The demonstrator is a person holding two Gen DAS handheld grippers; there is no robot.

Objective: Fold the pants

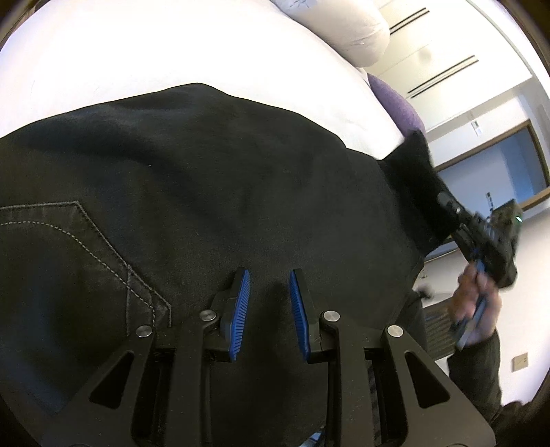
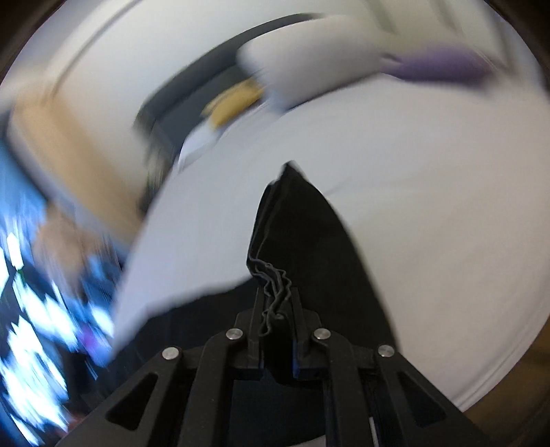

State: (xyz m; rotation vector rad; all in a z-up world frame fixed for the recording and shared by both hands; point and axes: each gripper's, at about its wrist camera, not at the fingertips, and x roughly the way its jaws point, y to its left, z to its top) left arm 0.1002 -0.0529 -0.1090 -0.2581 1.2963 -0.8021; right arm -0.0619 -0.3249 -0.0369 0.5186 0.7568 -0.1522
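Observation:
Black pants [image 1: 213, 178] lie spread on a white bed [image 1: 137, 51], with a stitched back pocket [image 1: 68, 240] at the left. My left gripper [image 1: 269, 285] hovers just above the fabric, its blue pads apart and empty. My right gripper [image 2: 277, 302] is shut on a bunched edge of the pants [image 2: 302, 233] and holds it lifted above the bed [image 2: 429, 206]. In the left wrist view the right gripper [image 1: 481, 237] shows at the right edge, gripping a raised corner of the pants [image 1: 419, 178]. The right wrist view is blurred by motion.
White pillows [image 1: 343, 27] and a purple cushion [image 1: 398, 103] lie at the head of the bed. A window [image 1: 508, 161] and white walls are beyond. The right wrist view shows pillows [image 2: 309, 55], a purple cushion [image 2: 440, 65] and blurred furniture at the left.

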